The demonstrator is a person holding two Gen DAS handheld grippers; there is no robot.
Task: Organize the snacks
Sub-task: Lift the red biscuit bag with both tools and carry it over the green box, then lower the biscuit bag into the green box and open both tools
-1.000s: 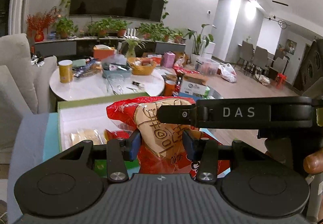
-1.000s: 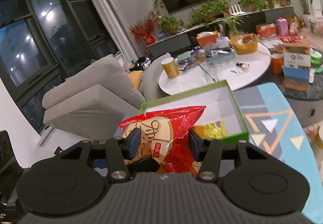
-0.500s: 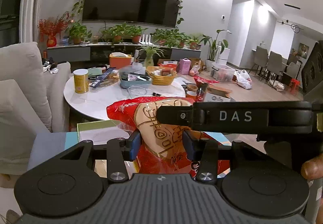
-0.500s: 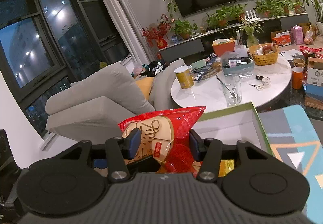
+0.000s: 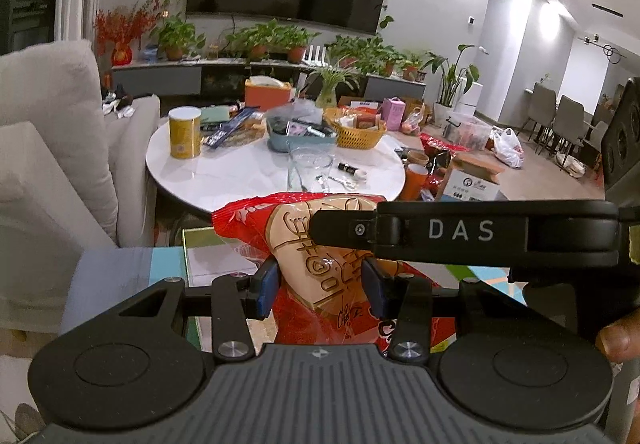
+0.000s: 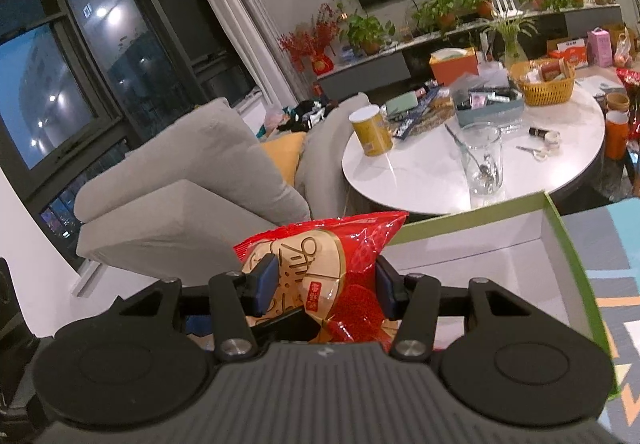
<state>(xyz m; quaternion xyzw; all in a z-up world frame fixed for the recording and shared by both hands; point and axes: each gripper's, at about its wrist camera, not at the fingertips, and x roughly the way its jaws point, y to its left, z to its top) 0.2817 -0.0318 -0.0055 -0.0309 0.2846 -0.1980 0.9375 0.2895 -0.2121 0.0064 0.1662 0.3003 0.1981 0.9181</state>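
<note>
A red snack bag with a tan printed panel [image 5: 316, 256] is gripped by both grippers and held up above the box. My left gripper [image 5: 320, 284] is shut on it; the right gripper's black body marked DAS [image 5: 460, 232] crosses in front of the bag. In the right wrist view my right gripper [image 6: 324, 284] is shut on the same bag [image 6: 320, 248]. The white box with green rim [image 6: 560, 240] lies below and to the right; its corner shows in the left wrist view [image 5: 216, 260].
A round white table [image 5: 248, 176] beyond holds a yellow can [image 5: 185, 132], a glass [image 5: 310, 168], a basket [image 5: 356, 132] and clutter. A grey sofa [image 6: 180, 196] stands at left. A patterned blue mat [image 6: 616, 284] lies under the box.
Both grippers have risen with the bag and tilted up. The box has dropped lower in both views, and its contents are out of sight.
</note>
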